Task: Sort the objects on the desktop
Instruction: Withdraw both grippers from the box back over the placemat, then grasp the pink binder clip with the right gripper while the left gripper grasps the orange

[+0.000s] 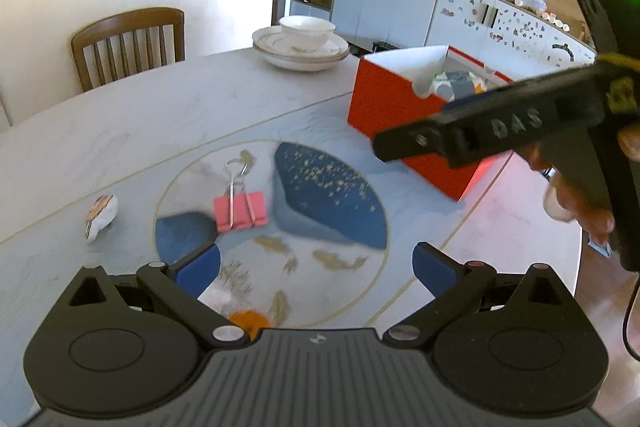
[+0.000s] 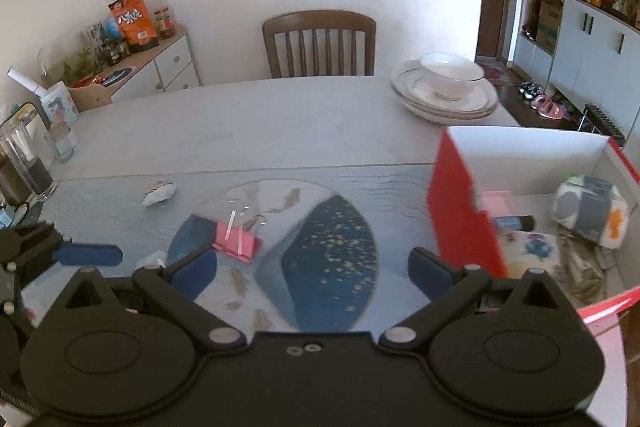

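Note:
A pink binder clip (image 1: 240, 211) with wire handles lies on the round patterned mat (image 1: 332, 195), just ahead of my left gripper (image 1: 316, 269), which is wide open and holds nothing. A small white patterned object (image 1: 100, 217) lies to the clip's left. My right gripper (image 2: 312, 273) is also wide open and bare above the mat; the clip (image 2: 237, 241) sits near its left finger. The red box (image 2: 460, 215) at the right holds a pink item (image 2: 497, 202), a printed cube (image 2: 590, 211) and other bits. The small white object (image 2: 159, 193) lies farther left.
Stacked white plates with a bowl (image 2: 446, 87) stand at the table's far right. A wooden chair (image 2: 319, 43) is behind the table. Glasses and cups (image 2: 28, 163) crowd the left edge. A crumpled white scrap (image 2: 152, 261) lies by the left finger. The other gripper (image 1: 500, 127) reaches across before the red box (image 1: 384, 111).

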`<state>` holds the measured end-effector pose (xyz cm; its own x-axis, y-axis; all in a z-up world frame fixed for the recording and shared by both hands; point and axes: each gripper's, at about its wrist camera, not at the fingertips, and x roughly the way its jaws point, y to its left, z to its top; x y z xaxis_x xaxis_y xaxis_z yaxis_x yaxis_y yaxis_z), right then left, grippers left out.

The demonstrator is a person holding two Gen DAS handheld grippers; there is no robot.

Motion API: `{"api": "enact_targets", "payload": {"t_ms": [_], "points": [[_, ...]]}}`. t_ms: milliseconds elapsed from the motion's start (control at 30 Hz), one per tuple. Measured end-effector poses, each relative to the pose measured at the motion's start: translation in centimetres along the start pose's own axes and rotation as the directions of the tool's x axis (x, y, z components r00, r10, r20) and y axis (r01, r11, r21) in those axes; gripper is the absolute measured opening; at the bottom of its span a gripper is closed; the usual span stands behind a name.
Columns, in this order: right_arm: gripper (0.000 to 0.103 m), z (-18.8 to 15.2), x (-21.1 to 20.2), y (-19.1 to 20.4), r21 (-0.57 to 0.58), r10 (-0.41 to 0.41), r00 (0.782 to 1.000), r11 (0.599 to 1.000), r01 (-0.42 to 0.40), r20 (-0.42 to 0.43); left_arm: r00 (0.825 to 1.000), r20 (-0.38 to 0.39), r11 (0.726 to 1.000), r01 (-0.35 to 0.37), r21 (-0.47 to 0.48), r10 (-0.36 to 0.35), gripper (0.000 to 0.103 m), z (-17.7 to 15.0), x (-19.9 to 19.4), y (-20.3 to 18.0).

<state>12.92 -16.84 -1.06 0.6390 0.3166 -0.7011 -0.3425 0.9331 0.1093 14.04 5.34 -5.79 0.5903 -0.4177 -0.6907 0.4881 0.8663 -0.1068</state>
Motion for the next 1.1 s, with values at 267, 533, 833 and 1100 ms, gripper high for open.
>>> {"api": "enact_targets", "payload": {"t_ms": [267, 533, 833, 1100], "points": [[0.102, 0.0, 3.6, 2.7, -0.011, -0.006, 1.000, 1.000, 0.006, -0.029, 1.000, -0.025, 1.000, -0.019, -0.002, 0.019, 0.103, -2.5, 0.6, 1.7], [0.102, 0.2, 6.6, 4.5, -0.013, -0.036, 0.999, 0.999, 0.036, -0.040, 0.999, -0.044, 1.000, -0.024, 0.013, 0.025, 0.103, -4.3, 1.7, 2.6], [0.101, 0.3, 10.0, 6.0, -0.002, -0.060, 0.996, 0.998, 0.060, -0.072, 0.998, -0.069, 0.999, -0.004, 0.033, 0.007, 0.103, -4.9, 3.0, 2.6], [0.098, 0.3, 12.7, 6.1, 0.049, -0.082, 0.990, 0.995, 0.088, -0.118, 0.996, -0.086, 0.999, 0.000, 0.033, 0.002, 0.102, -5.4, 4.0, 2.8]]}}
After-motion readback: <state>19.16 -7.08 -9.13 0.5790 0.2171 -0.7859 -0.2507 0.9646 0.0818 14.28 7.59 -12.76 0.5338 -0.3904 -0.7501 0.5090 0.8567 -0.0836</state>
